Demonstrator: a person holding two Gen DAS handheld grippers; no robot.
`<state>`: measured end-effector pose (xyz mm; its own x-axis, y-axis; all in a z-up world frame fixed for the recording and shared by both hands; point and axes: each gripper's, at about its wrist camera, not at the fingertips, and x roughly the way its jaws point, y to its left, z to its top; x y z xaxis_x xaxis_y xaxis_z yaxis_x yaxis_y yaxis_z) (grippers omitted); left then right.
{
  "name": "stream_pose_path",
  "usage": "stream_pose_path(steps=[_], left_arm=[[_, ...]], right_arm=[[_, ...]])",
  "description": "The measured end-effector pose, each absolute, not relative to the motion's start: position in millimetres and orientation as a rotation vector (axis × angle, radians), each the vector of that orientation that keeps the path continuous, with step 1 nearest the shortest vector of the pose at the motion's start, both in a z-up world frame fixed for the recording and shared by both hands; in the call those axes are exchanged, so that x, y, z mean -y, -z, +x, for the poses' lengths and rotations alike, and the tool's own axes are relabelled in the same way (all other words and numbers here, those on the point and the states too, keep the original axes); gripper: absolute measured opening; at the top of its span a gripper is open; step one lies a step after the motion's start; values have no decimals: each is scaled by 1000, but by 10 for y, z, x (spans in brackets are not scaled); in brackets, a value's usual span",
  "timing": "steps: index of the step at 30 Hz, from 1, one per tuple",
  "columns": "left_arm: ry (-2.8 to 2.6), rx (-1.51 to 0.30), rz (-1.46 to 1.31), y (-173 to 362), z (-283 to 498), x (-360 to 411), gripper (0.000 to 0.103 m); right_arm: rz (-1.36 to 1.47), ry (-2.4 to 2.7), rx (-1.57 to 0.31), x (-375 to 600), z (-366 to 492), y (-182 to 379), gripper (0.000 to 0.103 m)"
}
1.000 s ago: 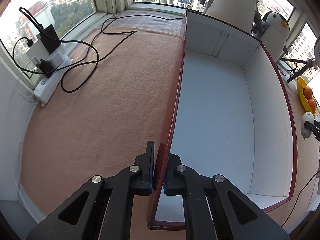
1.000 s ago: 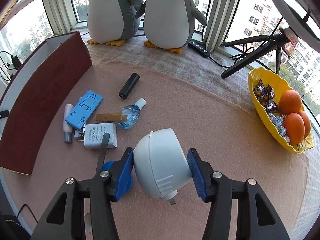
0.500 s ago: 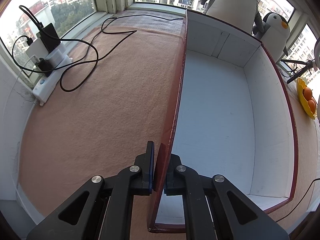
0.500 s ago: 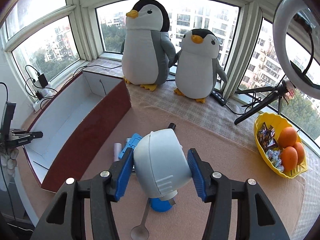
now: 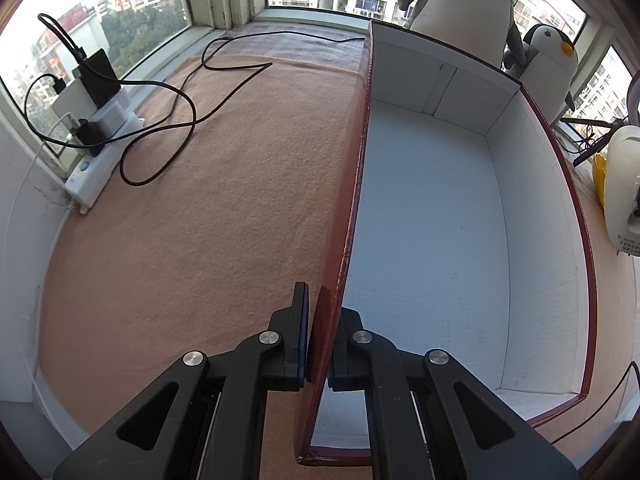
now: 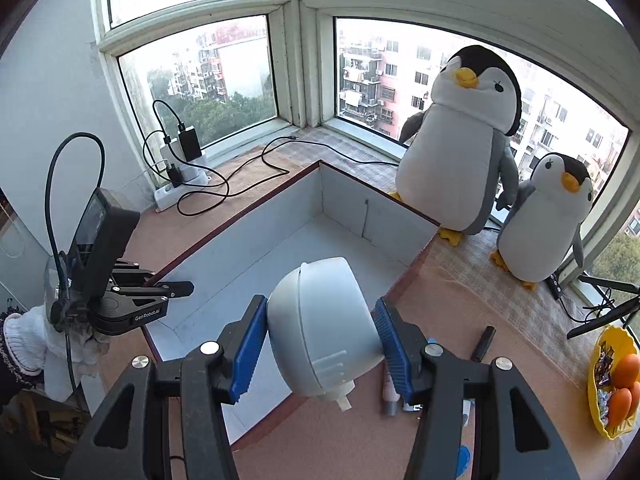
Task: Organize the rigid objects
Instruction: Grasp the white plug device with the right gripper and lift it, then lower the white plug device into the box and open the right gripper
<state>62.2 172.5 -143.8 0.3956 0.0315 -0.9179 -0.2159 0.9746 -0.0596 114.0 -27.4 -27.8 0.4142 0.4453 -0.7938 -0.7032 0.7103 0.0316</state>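
A large open box (image 5: 432, 216) with dark red outer walls and a bare white inside lies on the tan mat; it also shows in the right wrist view (image 6: 256, 248). My left gripper (image 5: 319, 344) is shut on the box's near left wall, one finger on each side. It shows from outside in the right wrist view (image 6: 176, 290). My right gripper (image 6: 320, 340) is shut on a white rounded device (image 6: 322, 328) and holds it in the air above the box's right wall. That device shows at the right edge of the left wrist view (image 5: 622, 188).
Two plush penguins (image 6: 460, 148) stand behind the box. A power strip with chargers and black cables (image 5: 96, 140) lies left of it. A black cylinder (image 6: 482, 342) and small items lie right of the box. A yellow bowl of oranges (image 6: 614, 384) sits far right.
My right gripper has carried the white device up and left, from above the small items to over the box's right wall. The left gripper has kept its hold on the wall.
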Motion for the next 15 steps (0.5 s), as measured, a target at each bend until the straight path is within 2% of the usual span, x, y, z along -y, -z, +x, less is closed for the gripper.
stream_pose_path(steps=[15], left_arm=[[-161,-1152,-159,1432,629,-1692,5]], right_arm=[[-427,-742,-1016,-355,1138,912,51]])
